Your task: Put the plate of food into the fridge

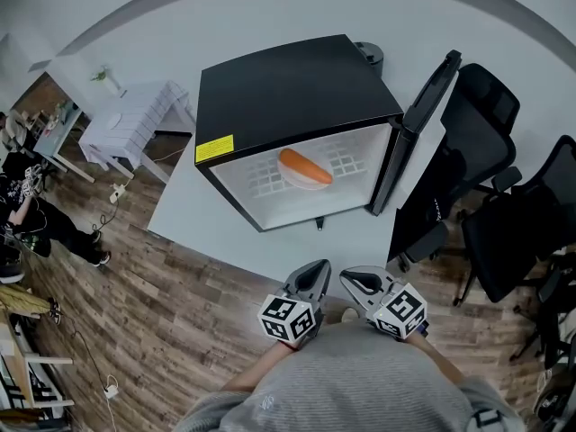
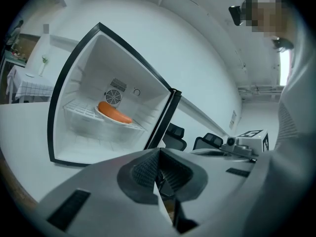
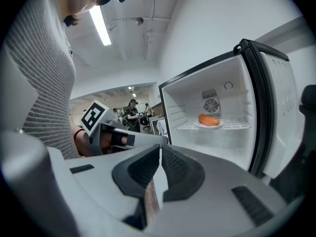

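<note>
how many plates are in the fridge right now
1. The plate of food sits on the wire shelf of the open fridge; no others show.

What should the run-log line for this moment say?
plate of food: on shelf in fridge | door: open | left tongs: shut, empty | right tongs: shut, empty | both clear of fridge

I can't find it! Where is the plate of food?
The plate of food sits on the wire shelf inside the open fridge, centre of the head view.
</note>
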Motion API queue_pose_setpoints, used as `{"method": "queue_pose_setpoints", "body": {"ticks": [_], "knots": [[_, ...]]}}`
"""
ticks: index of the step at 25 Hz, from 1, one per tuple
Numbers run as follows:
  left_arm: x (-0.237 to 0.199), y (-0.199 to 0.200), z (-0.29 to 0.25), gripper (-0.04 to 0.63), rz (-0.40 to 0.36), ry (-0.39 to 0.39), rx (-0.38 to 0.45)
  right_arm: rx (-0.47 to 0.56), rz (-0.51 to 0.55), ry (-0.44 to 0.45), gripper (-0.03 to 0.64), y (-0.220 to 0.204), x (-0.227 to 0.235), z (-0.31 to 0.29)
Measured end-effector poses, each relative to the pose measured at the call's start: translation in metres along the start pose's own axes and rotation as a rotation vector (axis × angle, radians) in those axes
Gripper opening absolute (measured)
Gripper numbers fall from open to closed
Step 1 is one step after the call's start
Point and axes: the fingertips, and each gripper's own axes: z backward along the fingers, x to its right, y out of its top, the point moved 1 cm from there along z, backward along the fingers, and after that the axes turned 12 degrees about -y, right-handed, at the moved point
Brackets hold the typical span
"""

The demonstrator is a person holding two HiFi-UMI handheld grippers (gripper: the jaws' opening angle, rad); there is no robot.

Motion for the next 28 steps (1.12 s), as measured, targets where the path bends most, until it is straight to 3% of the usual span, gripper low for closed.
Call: {"method": "queue_pose_setpoints", "body": {"ticks": [7, 28], "knots": [[0.0003, 0.0051, 0.002, 0.011, -0.035, 0.012, -0.005, -0.001, 0.006, 0.002, 0.018, -0.0002, -0.0028, -0.0002], [-0.0058, 0.0006, 0.0059, 0.011, -0.014, 0.02, -0.016, -0.019, 0.042, -0.003, 0.017, -0.005, -0.0078, -0.0023]]}}
